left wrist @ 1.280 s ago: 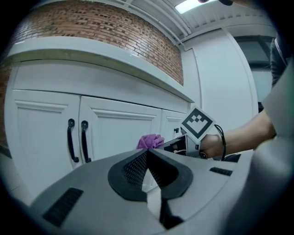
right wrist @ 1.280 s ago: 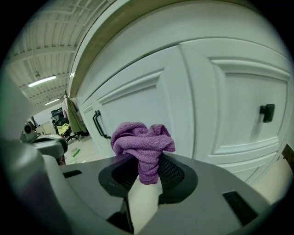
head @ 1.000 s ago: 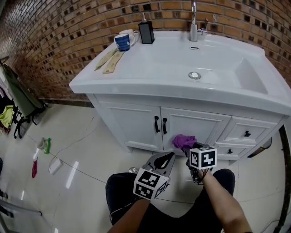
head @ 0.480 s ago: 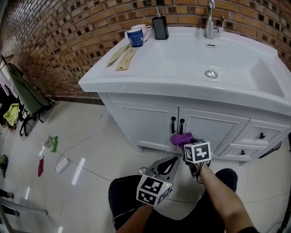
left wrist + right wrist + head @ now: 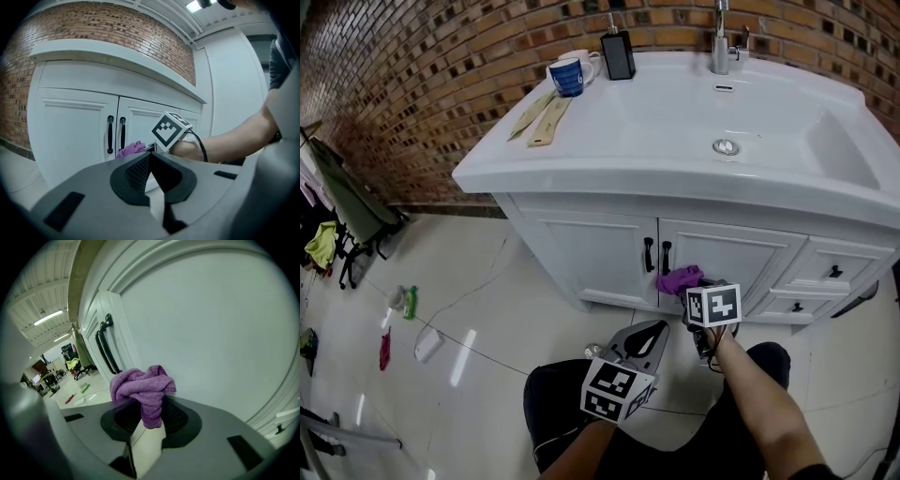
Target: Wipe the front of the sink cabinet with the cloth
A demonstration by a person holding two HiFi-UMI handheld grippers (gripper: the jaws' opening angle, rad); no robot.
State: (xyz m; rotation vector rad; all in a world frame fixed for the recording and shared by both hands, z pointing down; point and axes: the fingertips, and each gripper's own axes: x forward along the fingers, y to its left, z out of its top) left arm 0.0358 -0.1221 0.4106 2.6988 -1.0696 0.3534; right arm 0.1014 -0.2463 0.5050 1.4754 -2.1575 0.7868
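Right tool (image 5: 151, 413) pinches the crumpled purple terry cloth (image 5: 143, 387) at the white sink-cabinet door (image 5: 211, 333), beside its black handles (image 5: 105, 345). Left tool (image 5: 151, 161) is pressed together, empty, held low.

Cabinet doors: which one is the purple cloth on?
The right-hand door, the one next to the drawers. The purple cloth, pinched in the right gripper, sits low by its black handle.

A blue mug (image 5: 565, 77), a white mug (image 5: 592, 60) and a black soap dispenser (image 5: 618, 54) stand by the far brick wall (image 5: 422, 84); two wooden utensils (image 5: 539, 117) lie just nearer. A green bottle (image 5: 411, 302) lies left on the tiled floor (image 5: 469, 291).
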